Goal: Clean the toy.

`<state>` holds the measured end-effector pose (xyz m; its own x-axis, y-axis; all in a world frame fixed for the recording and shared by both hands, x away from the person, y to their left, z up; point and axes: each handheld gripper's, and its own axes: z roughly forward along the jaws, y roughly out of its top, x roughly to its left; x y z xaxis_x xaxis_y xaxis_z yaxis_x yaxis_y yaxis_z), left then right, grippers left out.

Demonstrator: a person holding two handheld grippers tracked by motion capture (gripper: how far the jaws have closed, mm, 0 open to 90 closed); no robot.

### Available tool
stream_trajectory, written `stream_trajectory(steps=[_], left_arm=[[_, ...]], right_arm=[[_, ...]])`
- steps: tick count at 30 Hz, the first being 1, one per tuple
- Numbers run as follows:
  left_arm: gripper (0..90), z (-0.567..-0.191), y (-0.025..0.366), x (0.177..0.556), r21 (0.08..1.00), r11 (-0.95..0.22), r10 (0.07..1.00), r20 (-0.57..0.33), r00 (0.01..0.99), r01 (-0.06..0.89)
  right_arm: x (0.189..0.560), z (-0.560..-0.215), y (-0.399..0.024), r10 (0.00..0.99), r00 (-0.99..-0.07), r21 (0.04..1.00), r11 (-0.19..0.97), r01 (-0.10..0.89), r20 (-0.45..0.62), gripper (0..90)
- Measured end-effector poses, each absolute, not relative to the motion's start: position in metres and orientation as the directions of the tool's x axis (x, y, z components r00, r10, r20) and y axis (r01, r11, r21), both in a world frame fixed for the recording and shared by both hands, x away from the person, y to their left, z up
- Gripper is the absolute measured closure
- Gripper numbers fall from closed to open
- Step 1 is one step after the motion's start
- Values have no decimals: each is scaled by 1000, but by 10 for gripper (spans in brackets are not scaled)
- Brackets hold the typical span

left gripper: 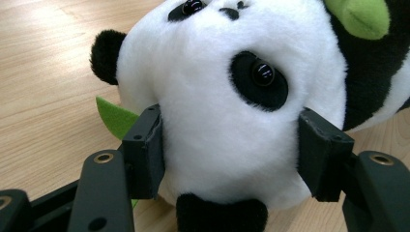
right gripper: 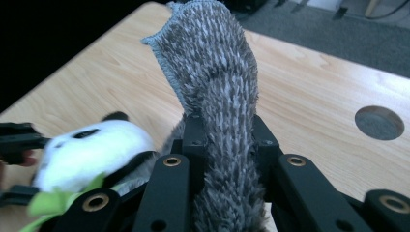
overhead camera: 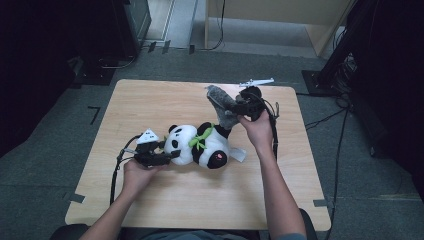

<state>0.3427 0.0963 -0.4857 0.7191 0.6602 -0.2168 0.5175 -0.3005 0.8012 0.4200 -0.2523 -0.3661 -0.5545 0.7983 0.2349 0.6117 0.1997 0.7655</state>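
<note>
From the high view, a plush panda (overhead camera: 197,145) lies on its side near the middle of the wooden table (overhead camera: 150,100), head to the left, a green leaf scarf (overhead camera: 198,140) at its neck and a pink patch on a black paw at its near side. The left gripper (overhead camera: 170,154) lies low at the panda's head. The right gripper (overhead camera: 235,107) is raised over the far right part of the table, pinching a grey fuzzy cloth (overhead camera: 222,106) that rises from the panda's body. Bare wood lies open to the left, far left and near side; the table's right edge is well apart from the toy.

In the left gripper view, the left gripper's pads (left gripper: 145,150) press into both sides of the panda's white head (left gripper: 227,111), clamped on it; a black ear and glossy eye show.

In the right gripper view, the jaws are squeezed together on the grey cloth (right gripper: 217,96), which stands up between them with a stitched edge. A round hole (right gripper: 379,123) sits in the tabletop to the right.
</note>
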Motion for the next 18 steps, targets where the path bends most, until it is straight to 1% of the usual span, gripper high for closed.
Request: stream_trajectory(steps=[4, 7, 10, 13, 14, 16, 17, 18], left_arm=[[359, -485, 97, 344, 797, -301, 659, -224, 718, 524], [356, -483, 96, 345, 789, -304, 659, -229, 716, 533], [350, -483, 96, 346, 786, -308, 657, -232, 717, 537], [347, -483, 96, 346, 784, -308, 656, -235, 717, 538], [346, -483, 96, 347, 783, -304, 656, -240, 715, 542], [344, -483, 96, 347, 782, -297, 655, -251, 713, 548], [344, -483, 97, 348, 780, -296, 654, -256, 712, 552], [344, -483, 97, 348, 779, -295, 654, -259, 711, 554]], right_arm=[[406, -359, -257, 773, -574, 780, 173, 602, 271, 752], [396, -363, -256, 761, -587, 775, 185, 604, 276, 747], [388, -372, -253, 761, -603, 770, 229, 596, 240, 741], [384, -387, -251, 760, -628, 773, 292, 563, 171, 723], [384, -392, -251, 758, -632, 774, 299, 558, 162, 711], [384, -400, -251, 746, -641, 786, 285, 549, 178, 666], [385, -403, -250, 743, -646, 786, 288, 547, 176, 661], [384, -405, -250, 749, -645, 787, 304, 537, 151, 658]])
